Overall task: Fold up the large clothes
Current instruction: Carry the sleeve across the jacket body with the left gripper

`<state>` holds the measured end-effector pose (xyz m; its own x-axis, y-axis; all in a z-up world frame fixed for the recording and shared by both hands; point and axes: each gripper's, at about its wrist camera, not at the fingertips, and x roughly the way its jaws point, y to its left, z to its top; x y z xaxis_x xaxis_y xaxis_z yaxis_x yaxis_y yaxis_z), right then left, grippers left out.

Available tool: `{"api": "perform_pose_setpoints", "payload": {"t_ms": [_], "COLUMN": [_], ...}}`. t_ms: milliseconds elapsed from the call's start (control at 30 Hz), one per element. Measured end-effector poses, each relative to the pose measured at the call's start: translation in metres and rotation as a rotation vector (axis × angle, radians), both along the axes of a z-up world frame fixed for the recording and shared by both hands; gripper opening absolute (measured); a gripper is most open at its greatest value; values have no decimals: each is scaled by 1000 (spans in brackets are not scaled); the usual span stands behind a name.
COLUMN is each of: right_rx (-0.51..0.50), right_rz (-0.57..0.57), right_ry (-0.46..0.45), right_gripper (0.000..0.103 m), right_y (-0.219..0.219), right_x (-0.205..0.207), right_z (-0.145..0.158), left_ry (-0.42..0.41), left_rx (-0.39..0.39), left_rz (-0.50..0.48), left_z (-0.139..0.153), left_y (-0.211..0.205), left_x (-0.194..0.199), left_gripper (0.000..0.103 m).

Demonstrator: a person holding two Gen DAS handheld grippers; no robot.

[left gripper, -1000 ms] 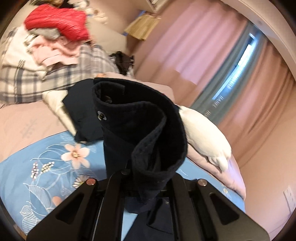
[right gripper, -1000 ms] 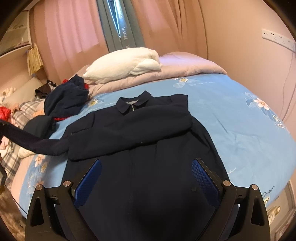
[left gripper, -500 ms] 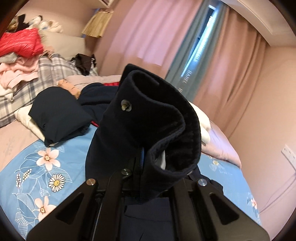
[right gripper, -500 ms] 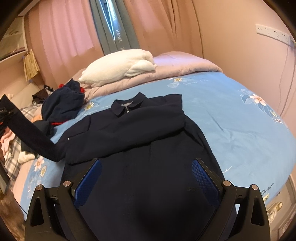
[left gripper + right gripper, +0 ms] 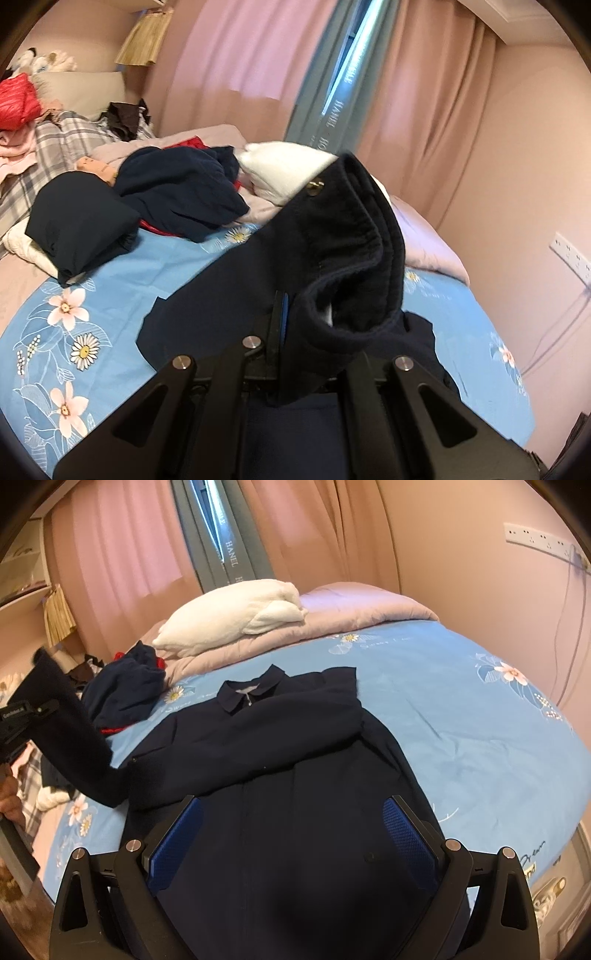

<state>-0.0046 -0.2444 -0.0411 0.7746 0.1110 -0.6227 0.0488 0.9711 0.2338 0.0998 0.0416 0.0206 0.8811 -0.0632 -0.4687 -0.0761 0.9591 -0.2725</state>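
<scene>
A blue floral bedsheet [image 5: 461, 716] covers the bed, with a white pillow [image 5: 232, 616] lying on a folded lilac quilt [image 5: 354, 609] at its head. Pink curtains [image 5: 236, 48] flank a grey-blue curtain [image 5: 225, 535] printed with letters. A white socket strip [image 5: 535, 539] is fixed to the wall, a cable hanging from it.

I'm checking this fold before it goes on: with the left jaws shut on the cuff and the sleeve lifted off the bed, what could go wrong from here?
1. The left gripper pinches only part of the bunched cuff; it may slip out mid-swing.
2. The right gripper hovers open above the jacket, pinning nothing, so pulling the sleeve could drag the body and undo the sleeve already folded across the chest.
3. The sleeve may land twisted.
</scene>
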Motion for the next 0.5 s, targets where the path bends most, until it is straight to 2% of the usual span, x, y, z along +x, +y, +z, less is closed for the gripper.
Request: {"api": "perform_pose_setpoints", "payload": {"t_ms": [200, 500], "right_rx": [6, 11], "right_rz": [-4, -1], "right_ry": [4, 14], "right_gripper": [97, 97], "right_y": [-3, -6], "right_x": [1, 1], "right_z": [-2, -6], "left_ry": [45, 158], "left_rx": [23, 39], "left_rz": [-61, -143], "left_z": [-18, -63], "left_y": [-23, -60], "left_x": [4, 10], "left_gripper": [4, 4]}}
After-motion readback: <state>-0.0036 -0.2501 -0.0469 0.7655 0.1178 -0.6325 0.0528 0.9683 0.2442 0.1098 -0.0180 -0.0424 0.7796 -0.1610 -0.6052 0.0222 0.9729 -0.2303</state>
